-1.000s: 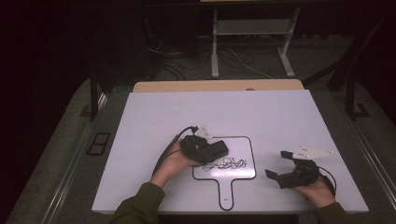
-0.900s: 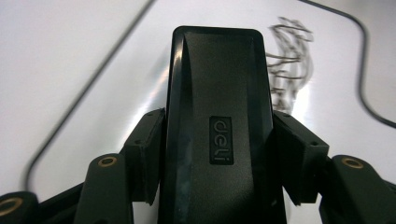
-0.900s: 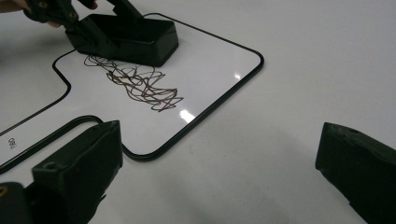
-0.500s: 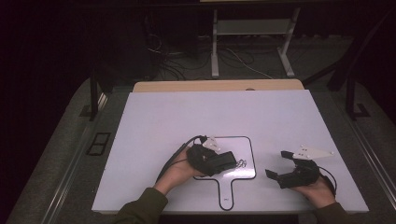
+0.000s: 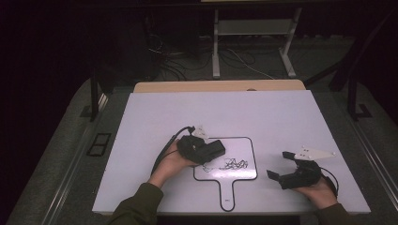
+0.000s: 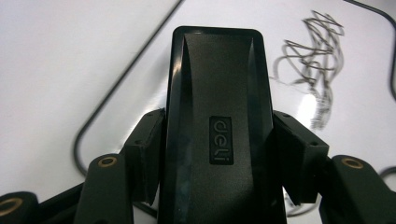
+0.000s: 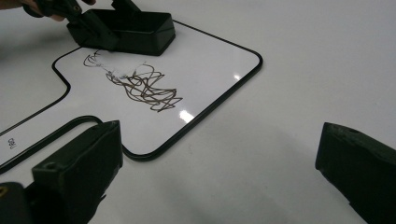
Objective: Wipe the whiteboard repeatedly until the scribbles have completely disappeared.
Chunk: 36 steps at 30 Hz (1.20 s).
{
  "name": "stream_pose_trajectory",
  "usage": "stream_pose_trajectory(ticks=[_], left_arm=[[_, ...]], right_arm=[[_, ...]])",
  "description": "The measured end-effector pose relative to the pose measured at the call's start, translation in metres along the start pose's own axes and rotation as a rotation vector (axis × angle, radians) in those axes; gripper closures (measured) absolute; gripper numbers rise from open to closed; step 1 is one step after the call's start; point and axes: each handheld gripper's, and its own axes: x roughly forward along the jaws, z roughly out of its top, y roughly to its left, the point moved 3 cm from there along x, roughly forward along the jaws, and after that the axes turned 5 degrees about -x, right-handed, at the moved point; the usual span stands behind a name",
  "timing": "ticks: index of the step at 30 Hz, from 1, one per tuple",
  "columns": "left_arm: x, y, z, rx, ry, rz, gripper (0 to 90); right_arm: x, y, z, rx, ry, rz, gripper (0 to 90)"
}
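A small handled whiteboard (image 5: 240, 149) with a black rim lies on the white table, and a dark scribble (image 5: 233, 164) marks its middle. My left gripper (image 5: 206, 151) is shut on a black "deli" eraser (image 5: 213, 149) at the board's left part, just left of the scribble. In the left gripper view both pads press the eraser's (image 6: 219, 93) sides, with the scribble (image 6: 315, 70) to the right ahead. My right gripper (image 5: 279, 164) rests open on the table right of the board, nothing between its jaws. The right gripper view shows the scribble (image 7: 140, 84), smudged at its far end, and the eraser (image 7: 135, 30).
The white table top (image 5: 234, 112) stretches wide behind and to both sides of the board. A wooden strip (image 5: 220, 86) runs along its far edge. Beyond it are a metal stand (image 5: 253, 28) and cables on the dark floor.
Half a second ago the left gripper had slid the eraser right and nearer, toward the scribble; now it is back up and to the left. The right gripper has stayed still.
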Motion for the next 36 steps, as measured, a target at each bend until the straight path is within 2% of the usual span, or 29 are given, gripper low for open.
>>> stream_pose_trajectory(ticks=[2,3,4,6,9,11,13,14,15,16,17,18,19,21,23,24,28,29,31,32,33,36], left_arm=[[-0.001,-0.013,-0.003,0.028,0.008,-0.020,39.0],[-0.001,-0.013,-0.003,0.028,0.008,-0.020,39.0],[-0.002,-0.023,-0.005,0.043,0.017,-0.032,39.0],[-0.003,-0.033,-0.008,0.059,0.022,-0.049,39.0],[-0.004,-0.039,-0.009,0.083,0.034,-0.056,39.1],[-0.004,-0.034,-0.009,0.070,0.026,-0.064,39.0],[-0.004,-0.026,-0.008,0.045,0.015,-0.046,39.0],[-0.004,-0.020,-0.008,0.042,0.016,-0.033,39.0],[-0.004,-0.020,-0.008,0.042,0.016,-0.033,39.1],[-0.006,-0.008,-0.008,0.015,0.008,-0.009,39.0],[-0.006,-0.002,-0.008,-0.001,0.003,0.003,39.1],[-0.006,-0.002,-0.008,-0.001,0.003,0.003,39.1],[-0.007,0.007,-0.009,-0.034,-0.012,0.010,39.0],[-0.008,0.008,-0.009,-0.034,-0.012,0.012,39.1],[-0.008,0.006,-0.009,-0.024,-0.003,0.021,39.0],[-0.009,0.000,-0.009,-0.011,0.008,0.019,39.0],[-0.011,-0.018,-0.015,0.018,0.020,-0.008,39.0],[-0.011,-0.018,-0.015,0.018,0.020,-0.008,39.0],[-0.011,-0.031,-0.016,0.051,0.035,-0.031,39.1],[-0.011,-0.031,-0.016,0.051,0.035,-0.031,39.1],[-0.011,-0.035,-0.016,0.070,0.047,-0.032,39.1],[-0.010,-0.032,-0.015,0.062,0.046,-0.038,39.1]], right_arm=[[0.000,0.000,0.000,-0.001,-0.001,0.000,0.0],[0.000,0.000,0.000,-0.001,-0.001,0.000,0.0],[0.000,0.000,0.000,-0.003,-0.002,-0.001,0.0],[0.000,0.000,0.000,-0.001,-0.001,0.000,0.0],[-0.001,0.000,0.000,-0.003,-0.004,-0.002,0.0],[-0.001,0.000,0.000,-0.003,-0.003,-0.002,0.0],[-0.001,-0.001,0.000,-0.004,-0.003,-0.003,0.0],[-0.001,0.000,0.000,-0.003,-0.002,-0.002,0.0],[0.000,0.000,0.000,-0.004,-0.002,-0.002,0.0],[0.000,0.000,0.000,-0.002,-0.001,-0.002,0.0],[0.000,0.000,0.000,0.000,0.002,-0.002,0.0],[0.000,0.000,0.000,-0.001,0.002,-0.001,0.0],[0.000,0.000,0.000,-0.001,0.002,-0.001,0.0],[0.000,0.000,0.000,-0.003,0.003,0.000,0.0],[0.000,0.000,0.000,0.000,0.002,-0.002,0.0],[0.000,0.000,0.000,0.001,0.002,-0.002,0.0],[0.000,0.000,0.000,-0.001,0.001,-0.001,0.0],[0.000,0.000,0.000,-0.001,0.000,-0.002,0.0],[0.000,-0.001,0.000,-0.004,-0.002,-0.003,0.0],[0.000,-0.001,0.000,-0.003,-0.002,-0.003,0.0],[0.000,-0.001,0.000,-0.004,-0.003,-0.003,0.0],[0.000,0.000,0.000,-0.003,-0.001,-0.002,0.0]])
